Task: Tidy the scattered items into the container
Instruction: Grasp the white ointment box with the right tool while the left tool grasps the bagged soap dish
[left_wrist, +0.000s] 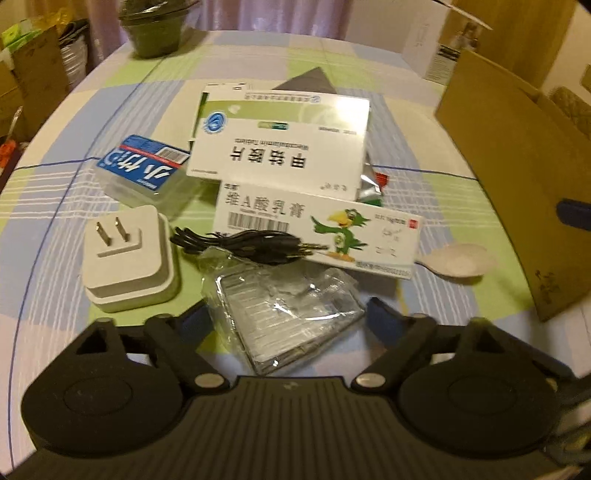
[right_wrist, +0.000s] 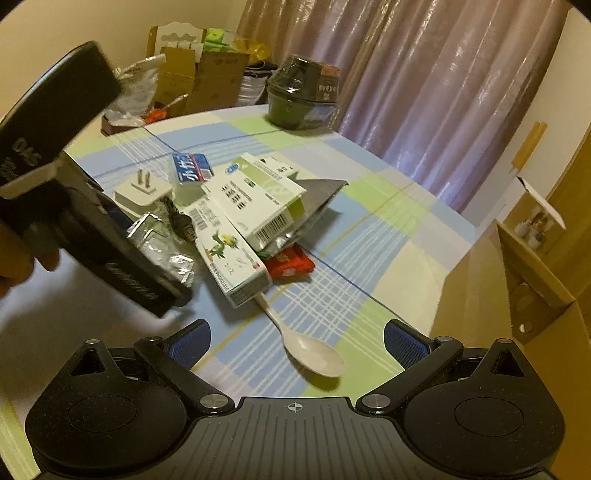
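Observation:
Scattered items lie in a heap on the checked tablecloth. My left gripper (left_wrist: 288, 317) is open, its blue fingers on either side of a clear plastic case (left_wrist: 288, 314) without closing on it. Beyond lie a black cable (left_wrist: 243, 245), a white plug adapter (left_wrist: 127, 258), a blue-labelled box (left_wrist: 142, 170), a long ointment box with a green bird (left_wrist: 317, 229) and a large white-and-green medicine box (left_wrist: 280, 144). My right gripper (right_wrist: 295, 343) is open and empty above a white plastic spoon (right_wrist: 314, 354). The cardboard box (left_wrist: 517, 177) stands on the right; it also shows in the right wrist view (right_wrist: 498, 295).
A red snack packet (right_wrist: 290, 264) and a grey foil pouch (right_wrist: 317, 201) lie under the medicine boxes. A dark green bowl (right_wrist: 301, 99) stands at the table's far edge. Cartons and bags crowd the room behind. The left hand-held gripper body (right_wrist: 74, 206) fills the left side.

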